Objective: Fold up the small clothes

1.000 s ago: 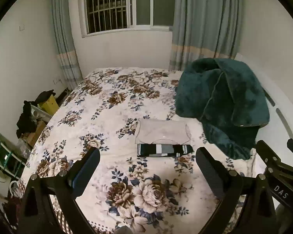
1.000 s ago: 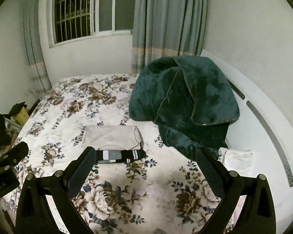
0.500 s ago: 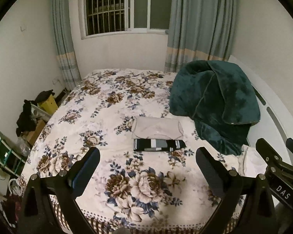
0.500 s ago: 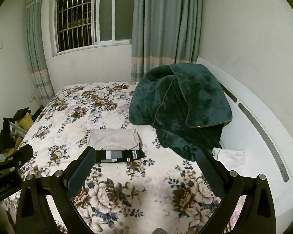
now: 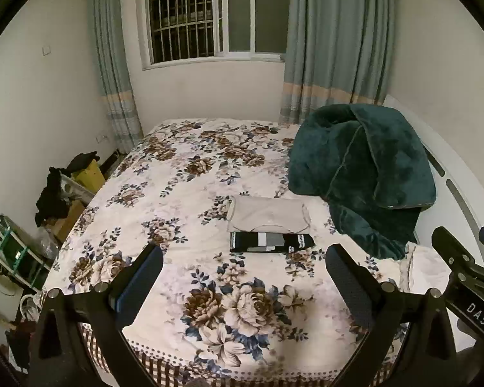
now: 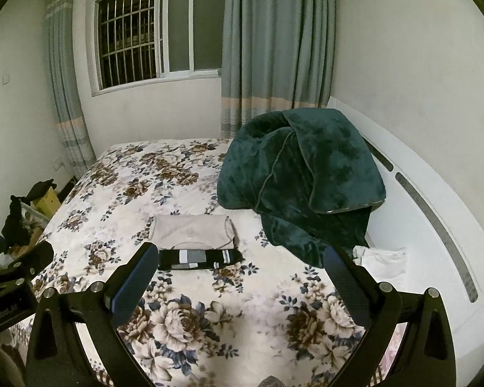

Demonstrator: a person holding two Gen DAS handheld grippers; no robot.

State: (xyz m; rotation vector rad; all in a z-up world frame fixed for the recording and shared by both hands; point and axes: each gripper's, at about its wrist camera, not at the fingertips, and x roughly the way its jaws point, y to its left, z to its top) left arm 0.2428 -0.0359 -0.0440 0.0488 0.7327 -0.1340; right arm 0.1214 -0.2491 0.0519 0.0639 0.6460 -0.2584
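Note:
A folded beige garment lies flat on the floral bed. A folded black garment with grey and white stripes lies against its near edge. Both also show in the right wrist view, the beige one and the striped one. My left gripper is open and empty, held back above the bed's near edge. My right gripper is open and empty, also well short of the clothes. A crumpled white cloth lies at the bed's right side.
A big dark green plush blanket is heaped on the bed's right side against the white headboard. Boxes and dark clothes and a shelf stand on the floor at the left. Window and curtains are behind.
Both grippers have pulled back and up from the bed, so the folded clothes look smaller and farther. More of the bed's near edge shows. The clothes have not moved.

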